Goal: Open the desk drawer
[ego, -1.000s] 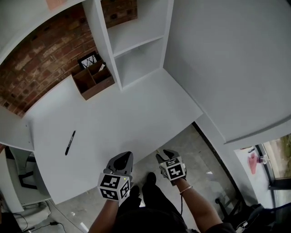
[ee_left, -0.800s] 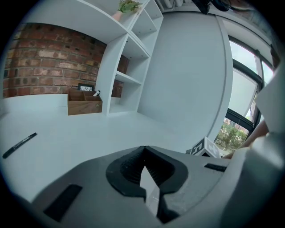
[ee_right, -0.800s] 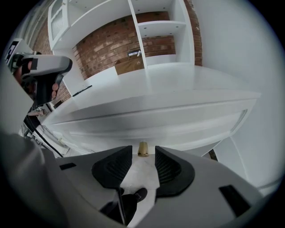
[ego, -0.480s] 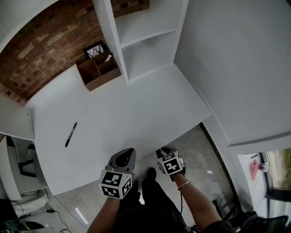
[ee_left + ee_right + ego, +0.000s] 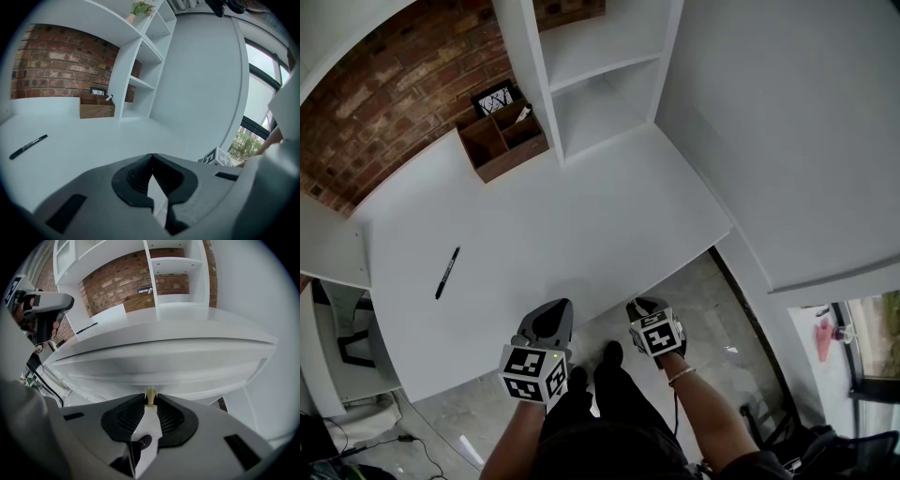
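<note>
Overhead plus low views, desk (image 5: 544, 234) shared

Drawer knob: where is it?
Right gripper view, centre: the brass knob on the drawer front under the desktop, between the fingers of the right gripper, which have just been closing.

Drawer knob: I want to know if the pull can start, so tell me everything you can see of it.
The drawer knob is a small brass-coloured stub sticking out from the white drawer front under the desk top. It sits between the tips of the right gripper, whose jaws have just been closing and now press on both its sides.
</note>
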